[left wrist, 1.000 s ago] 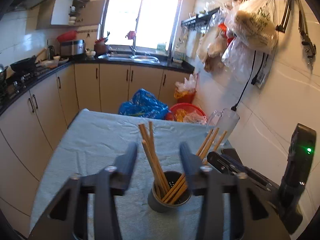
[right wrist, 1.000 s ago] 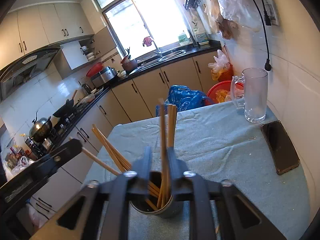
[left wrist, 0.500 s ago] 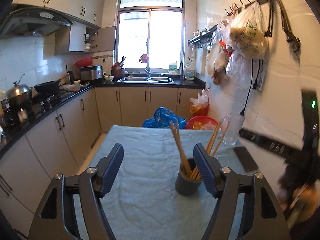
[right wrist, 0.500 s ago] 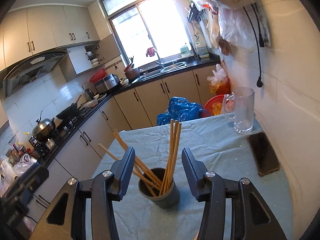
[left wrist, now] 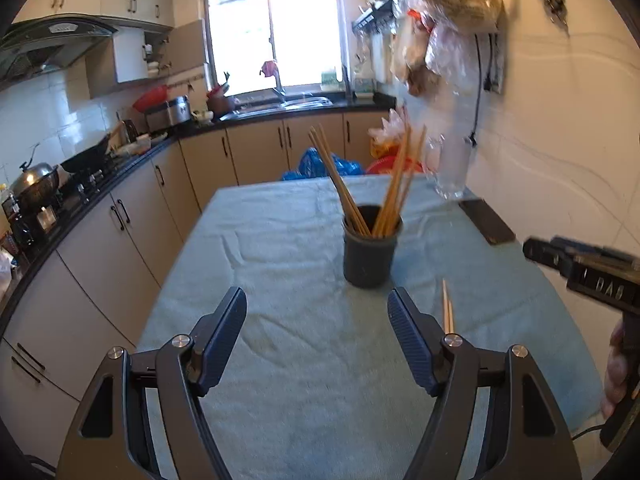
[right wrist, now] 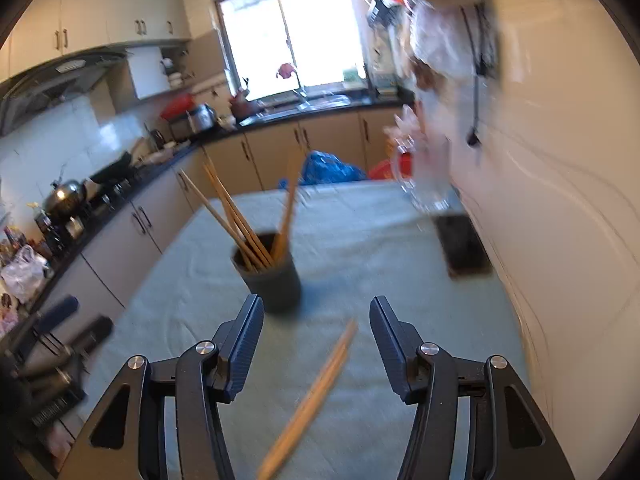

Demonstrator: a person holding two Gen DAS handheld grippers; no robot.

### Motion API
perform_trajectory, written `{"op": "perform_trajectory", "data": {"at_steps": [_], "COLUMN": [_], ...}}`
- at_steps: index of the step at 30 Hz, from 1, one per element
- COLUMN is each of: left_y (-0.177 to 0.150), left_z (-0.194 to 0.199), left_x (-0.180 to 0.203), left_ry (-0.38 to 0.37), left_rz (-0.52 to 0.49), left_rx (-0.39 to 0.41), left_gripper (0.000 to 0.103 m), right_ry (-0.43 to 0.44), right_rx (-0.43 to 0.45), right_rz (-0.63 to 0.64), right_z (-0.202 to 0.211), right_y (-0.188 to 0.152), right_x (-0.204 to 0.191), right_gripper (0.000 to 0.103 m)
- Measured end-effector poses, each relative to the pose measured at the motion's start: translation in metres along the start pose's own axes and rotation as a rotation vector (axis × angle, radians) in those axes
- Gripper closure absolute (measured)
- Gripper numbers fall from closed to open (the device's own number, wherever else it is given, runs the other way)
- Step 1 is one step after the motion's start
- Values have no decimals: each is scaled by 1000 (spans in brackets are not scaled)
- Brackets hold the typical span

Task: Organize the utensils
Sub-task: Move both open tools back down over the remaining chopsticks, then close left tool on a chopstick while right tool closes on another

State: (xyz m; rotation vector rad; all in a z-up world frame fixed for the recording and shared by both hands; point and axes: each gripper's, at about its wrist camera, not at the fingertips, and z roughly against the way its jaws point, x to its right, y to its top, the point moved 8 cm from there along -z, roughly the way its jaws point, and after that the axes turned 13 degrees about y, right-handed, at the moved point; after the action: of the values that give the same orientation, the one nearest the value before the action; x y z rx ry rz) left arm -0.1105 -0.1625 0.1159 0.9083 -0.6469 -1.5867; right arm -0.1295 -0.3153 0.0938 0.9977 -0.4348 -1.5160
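Note:
A dark grey cup (left wrist: 370, 250) stands on the light blue tablecloth (left wrist: 280, 320) and holds several wooden chopsticks (left wrist: 394, 184). It also shows in the right wrist view (right wrist: 274, 282). A loose pair of chopsticks (right wrist: 316, 392) lies flat on the cloth, near side of the cup; its tips show in the left wrist view (left wrist: 447, 310). My left gripper (left wrist: 316, 326) is open and empty, pulled back from the cup. My right gripper (right wrist: 316, 334) is open and empty, above the loose pair; it also shows at the right of the left wrist view (left wrist: 580, 268).
A glass mug (left wrist: 450, 168) and a black phone (left wrist: 486, 220) sit near the wall on the right. Kitchen counters and a stove (left wrist: 80, 184) run along the left. Bags (left wrist: 452, 8) hang on the wall above the table's far right.
Both grippers have pulled back from the cup and opened wide. The right gripper let go of the chopsticks it held in the cup. A loose pair on the cloth has come into view.

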Motion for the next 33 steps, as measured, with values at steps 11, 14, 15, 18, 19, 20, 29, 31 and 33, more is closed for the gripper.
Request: {"op": "perform_trajectory", "data": {"at_steps": [11, 14, 15, 18, 19, 20, 29, 31, 33], "left_y": [-77, -92, -97, -102, -101, -99, -84, -72, -61], "left_z": [-56, -77, -84, -96, -97, -99, -115, -122, -132], "left_x": [99, 124, 133, 150, 152, 156, 187, 195, 200], "left_ry": [-282, -307, -315, -339, -334, -330, -286, -298, -286], "left_rz": [-232, -275, -292, -303, -306, -311, -411, -388, -353], "left_rx": [-244, -295, -316, -332, -329, -328, -317, -306, -324], "left_gripper": [30, 42, 52, 65, 65, 66, 73, 73, 71], "right_ry": [13, 21, 26, 31, 32, 35, 52, 57, 53], "right_rx": [-69, -76, -75, -75, -77, -81, -105, -105, -106], "right_rz": [-191, -194, -197, -205, -210, -215, -257, -261, -266], "right_z": [-4, -7, -7, -13, -14, -16, -33, -34, -35], "right_y": [-92, -101, -102, -103, -104, -106, -115, -116, -119], "right_x": [63, 68, 69, 71, 73, 75, 82, 83, 85], "right_gripper": [43, 43, 43, 43, 43, 43, 43, 43, 43]}}
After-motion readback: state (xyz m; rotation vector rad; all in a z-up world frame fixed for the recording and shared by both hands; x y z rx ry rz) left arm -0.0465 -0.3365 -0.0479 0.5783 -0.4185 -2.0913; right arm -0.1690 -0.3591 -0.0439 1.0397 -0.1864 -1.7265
